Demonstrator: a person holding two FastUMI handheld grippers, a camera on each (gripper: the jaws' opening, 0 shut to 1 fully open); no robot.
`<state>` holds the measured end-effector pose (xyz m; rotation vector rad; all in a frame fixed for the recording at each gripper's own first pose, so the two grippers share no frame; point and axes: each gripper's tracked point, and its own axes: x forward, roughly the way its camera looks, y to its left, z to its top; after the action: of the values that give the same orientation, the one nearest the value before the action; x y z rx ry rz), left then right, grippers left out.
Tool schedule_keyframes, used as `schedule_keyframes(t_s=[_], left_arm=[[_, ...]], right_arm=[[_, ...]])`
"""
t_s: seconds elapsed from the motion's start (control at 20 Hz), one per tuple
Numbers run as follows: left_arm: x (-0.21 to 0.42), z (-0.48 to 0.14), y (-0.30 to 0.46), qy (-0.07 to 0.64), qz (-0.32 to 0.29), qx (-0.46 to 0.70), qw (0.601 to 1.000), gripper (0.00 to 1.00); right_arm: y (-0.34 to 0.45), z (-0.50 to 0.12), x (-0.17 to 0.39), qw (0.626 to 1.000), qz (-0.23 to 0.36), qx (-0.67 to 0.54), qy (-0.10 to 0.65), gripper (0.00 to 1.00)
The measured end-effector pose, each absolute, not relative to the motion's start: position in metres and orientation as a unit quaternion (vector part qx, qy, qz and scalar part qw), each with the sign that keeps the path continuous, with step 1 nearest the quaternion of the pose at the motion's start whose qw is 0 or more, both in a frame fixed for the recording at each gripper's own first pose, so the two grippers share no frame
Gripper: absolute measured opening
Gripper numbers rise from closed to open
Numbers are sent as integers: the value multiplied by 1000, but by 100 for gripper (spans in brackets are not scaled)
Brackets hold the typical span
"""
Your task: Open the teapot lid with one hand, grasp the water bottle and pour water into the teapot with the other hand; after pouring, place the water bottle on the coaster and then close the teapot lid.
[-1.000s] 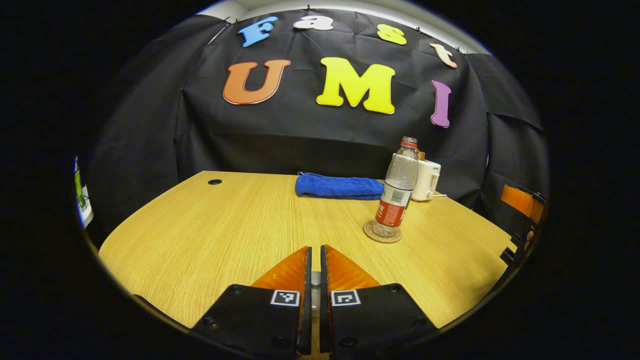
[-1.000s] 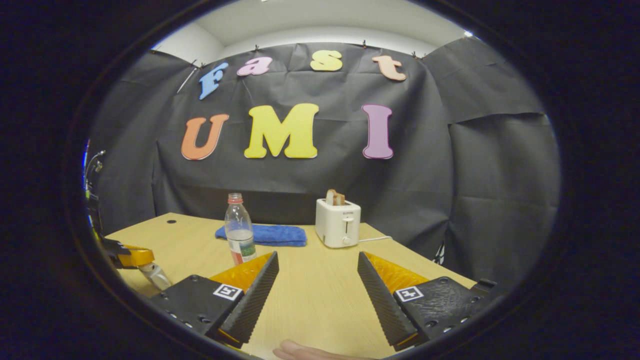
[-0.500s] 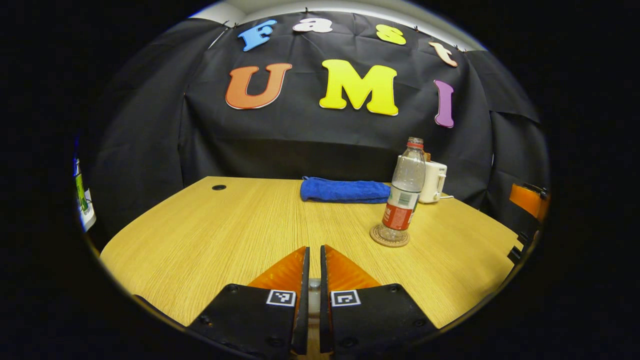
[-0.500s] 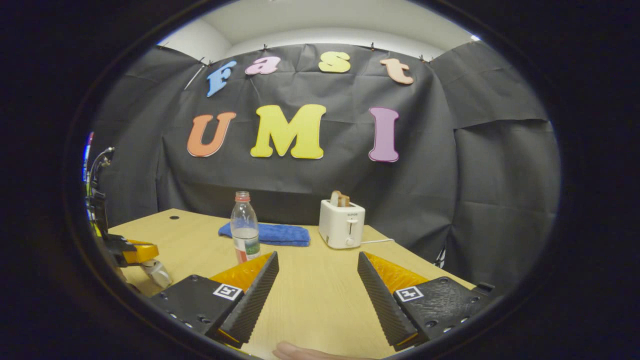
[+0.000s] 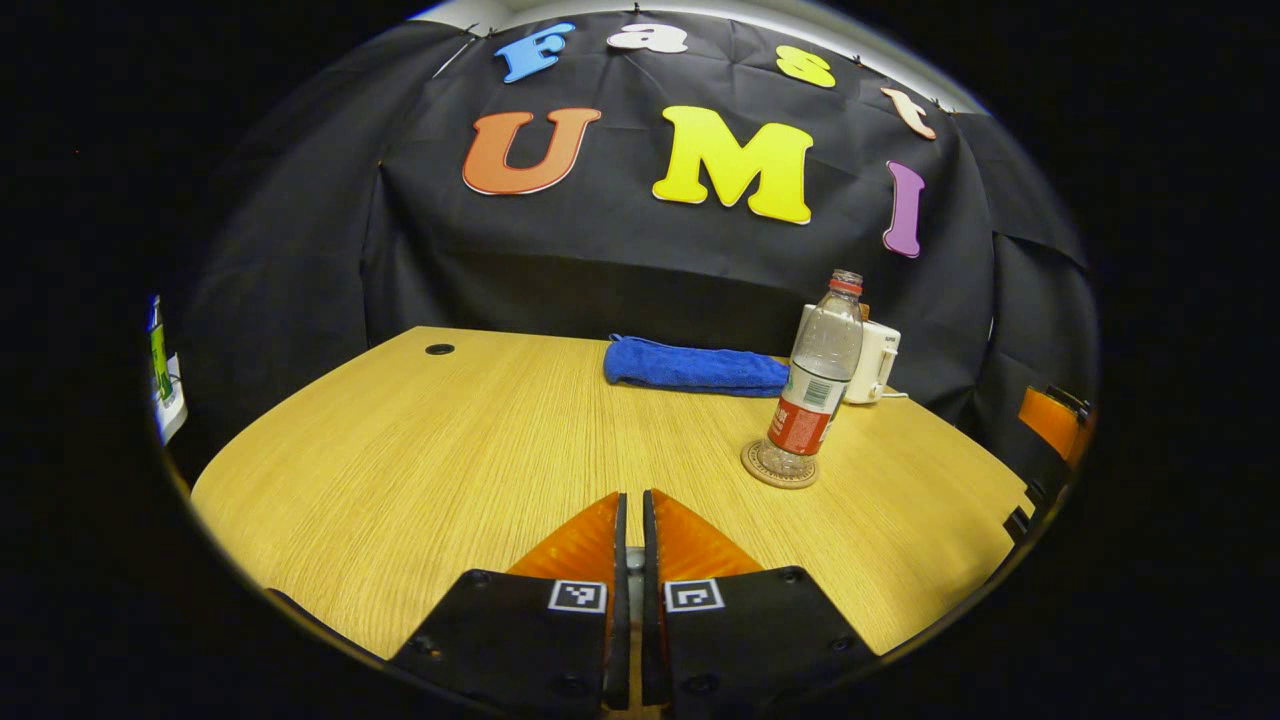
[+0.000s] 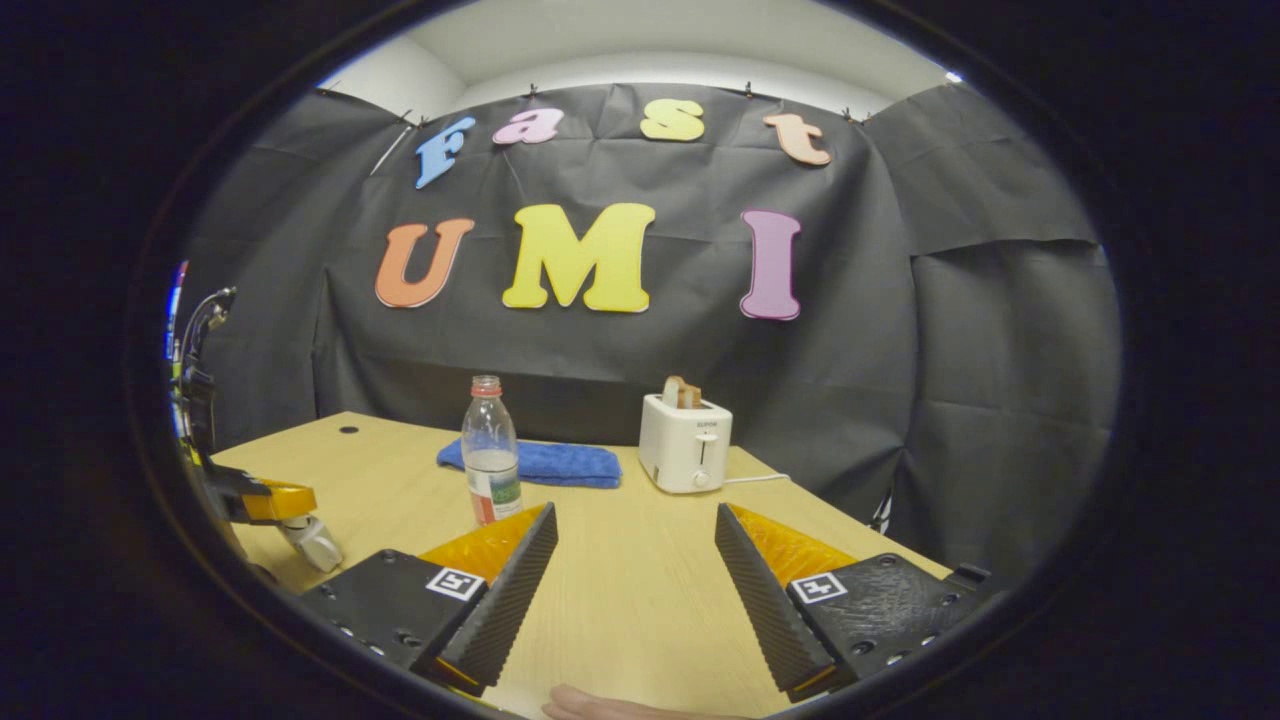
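Observation:
A clear water bottle [image 5: 815, 385] with a red label and red neck ring stands upright on a round woven coaster [image 5: 780, 466] at the right of the wooden table [image 5: 450, 450]. My left gripper [image 5: 632, 497] is nearly shut, with a small grey piece pinched between its fingers. In the right gripper view the left gripper [image 6: 270, 500] hangs at the far left with a pale rounded thing under it, which looks like the teapot lid [image 6: 315, 540]. My right gripper [image 6: 635, 590] is open over the table with nothing in it, and the bottle [image 6: 490, 465] stands beyond its left finger.
A white toaster [image 6: 685, 445] with bread in it stands at the back, its cord trailing right. A folded blue towel [image 6: 540, 463] lies beside it near the wall. A person's fingertip [image 6: 600, 705] shows at the bottom edge.
The scene has drifted slightly right in the left gripper view, so the left gripper has shifted a little. The right gripper stays open and almost still. The bottle has not moved.

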<state>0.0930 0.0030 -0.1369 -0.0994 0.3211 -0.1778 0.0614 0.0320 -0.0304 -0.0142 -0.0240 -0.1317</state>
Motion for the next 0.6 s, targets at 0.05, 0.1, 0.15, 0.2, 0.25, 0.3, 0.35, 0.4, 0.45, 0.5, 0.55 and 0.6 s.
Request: schedule_keyframes(t_s=[0.05, 0.1, 0.15, 0.2, 0.25, 0.3, 0.35, 0.4, 0.45, 0.5, 0.55, 0.6], left_arm=[[93, -136, 5, 158, -85, -45, 983, 5], [94, -130, 8, 145, -74, -40, 986, 5], [95, -126, 10, 133, -69, -35, 988, 4], [96, -123, 6, 125, -75, -32, 989, 3], [96, -125, 3, 122, -81, -30, 989, 3], [96, -127, 2, 122, -81, -26, 989, 3], [98, -130, 2, 121, -80, -19, 989, 3], [98, -131, 3, 119, -76, -11, 990, 3], [99, -132, 4, 116, -73, -5, 990, 4], [100, -131, 6, 116, -72, -1, 991, 3], [100, -132, 6, 119, -71, -1, 990, 3], [99, -133, 7, 116, -70, -5, 991, 3]], right_arm=[[32, -29, 62, 998, -66, -7, -13, 95], [32, -29, 61, 998, -66, -8, -14, 95], [32, -29, 61, 998, -66, -8, -15, 95], [32, -29, 61, 998, -65, -8, -15, 98], [33, -30, 62, 998, -65, -8, -14, 98], [33, -31, 62, 998, -64, -8, -13, 98], [33, -32, 62, 998, -63, -8, -12, 98], [33, -32, 63, 998, -63, -9, -11, 95], [33, -31, 63, 998, -64, -9, -11, 95], [33, -31, 62, 998, -64, -9, -12, 95], [32, -30, 62, 998, -65, -9, -13, 95], [32, -30, 62, 998, -66, -9, -15, 98]])
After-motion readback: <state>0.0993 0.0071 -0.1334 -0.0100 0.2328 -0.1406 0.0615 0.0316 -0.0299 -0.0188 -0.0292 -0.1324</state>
